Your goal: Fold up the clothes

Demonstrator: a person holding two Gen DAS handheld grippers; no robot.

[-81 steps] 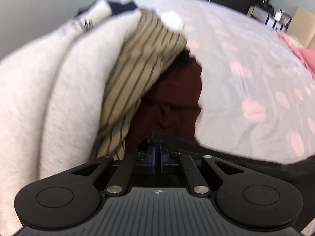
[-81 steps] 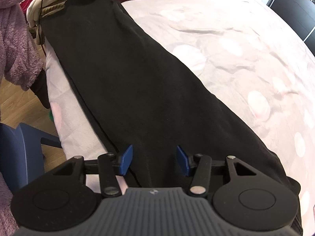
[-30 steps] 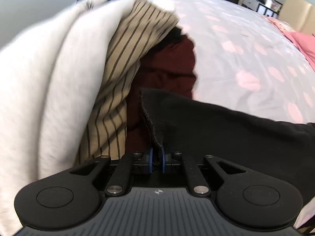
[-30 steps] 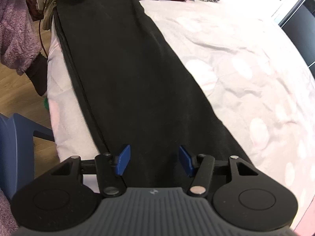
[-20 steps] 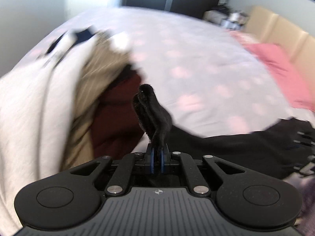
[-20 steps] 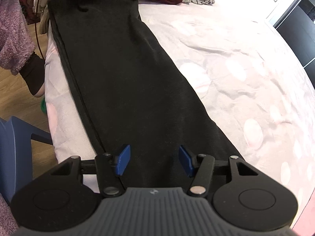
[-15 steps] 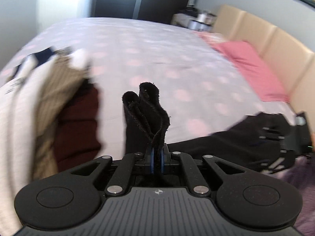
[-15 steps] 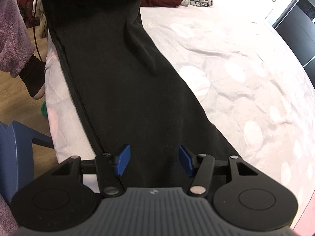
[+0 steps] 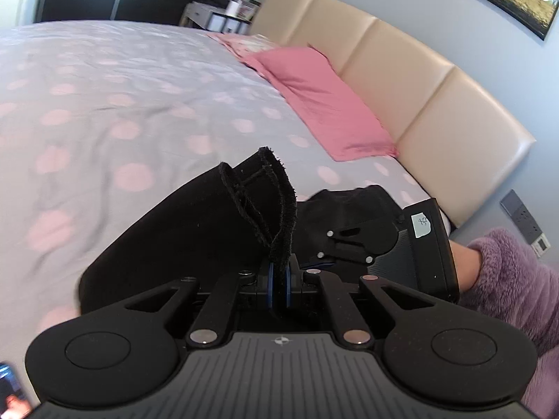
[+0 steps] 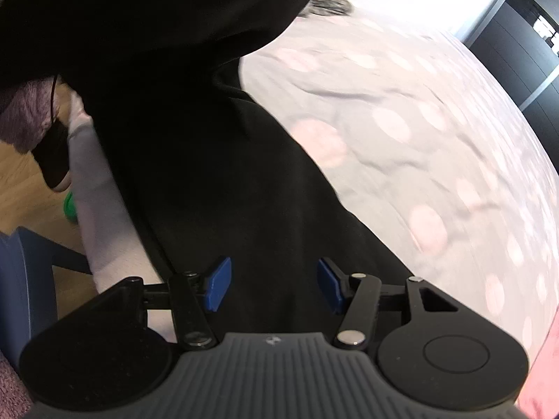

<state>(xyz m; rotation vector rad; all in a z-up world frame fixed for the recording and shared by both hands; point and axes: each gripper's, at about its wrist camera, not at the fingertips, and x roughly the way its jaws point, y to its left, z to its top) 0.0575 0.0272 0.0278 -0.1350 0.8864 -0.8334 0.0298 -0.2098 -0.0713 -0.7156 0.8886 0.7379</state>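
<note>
Left wrist view: your left gripper (image 9: pixel 278 277) is clamped on a thin bunch of the black garment's (image 9: pixel 181 230) hem, which stands up toward 12 o'clock while the rest trails across the bedspread (image 9: pixel 104 104). That small pinch could slip as you carry it over. Your right gripper (image 10: pixel 273 288), at 3 o'clock in that view, has its fingers apart above the cloth, pinning nothing, so the lower end may drag and skew the fold.
</note>
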